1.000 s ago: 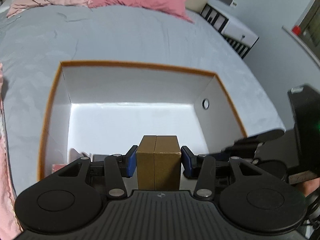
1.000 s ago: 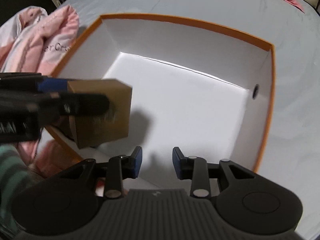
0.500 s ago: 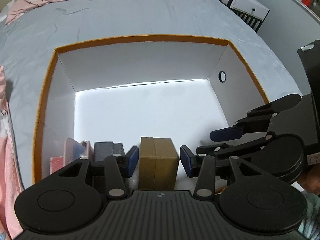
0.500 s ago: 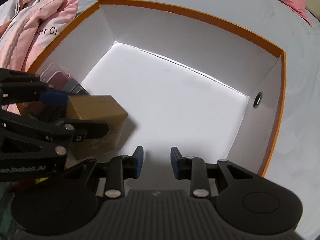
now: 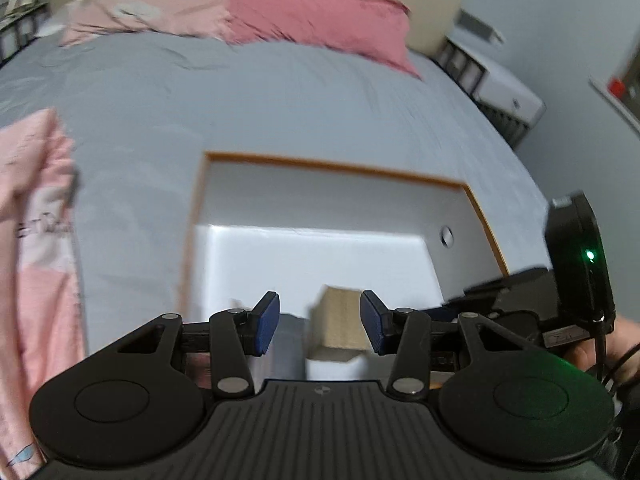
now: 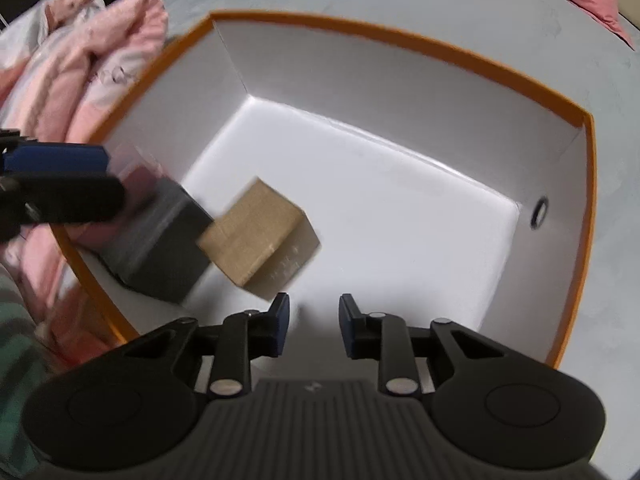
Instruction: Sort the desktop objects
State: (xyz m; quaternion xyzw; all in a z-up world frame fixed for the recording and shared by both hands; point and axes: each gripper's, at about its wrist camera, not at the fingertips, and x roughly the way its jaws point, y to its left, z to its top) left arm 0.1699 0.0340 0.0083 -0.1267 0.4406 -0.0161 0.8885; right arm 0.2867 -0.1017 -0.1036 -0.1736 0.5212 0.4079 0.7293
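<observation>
wrist views, downward (sharing box [image 5: 336, 168])

The right gripper [image 6: 311, 322] hangs over the near edge of the box [image 6: 404, 42], an open white carton with an orange rim, resting on a grey bed [image 6: 460, 4]. Its jaws stand apart with nothing between them. Inside, at the near left, a tan carton [image 6: 256, 236] sits on the white floor, tilted corner-on, touching or just beside a dark grey block [image 6: 160, 252]. A pink item [image 6: 138, 178] lies behind that block against the left wall; it is blurred. The left gripper [image 6: 56, 176] reaches in from the left edge above these items, its jaws clear of the carton. Pink bedding [image 6: 96, 60] is heaped outside the box's left wall. A round hole [image 6: 541, 208] pierces the right wall.
</observation>
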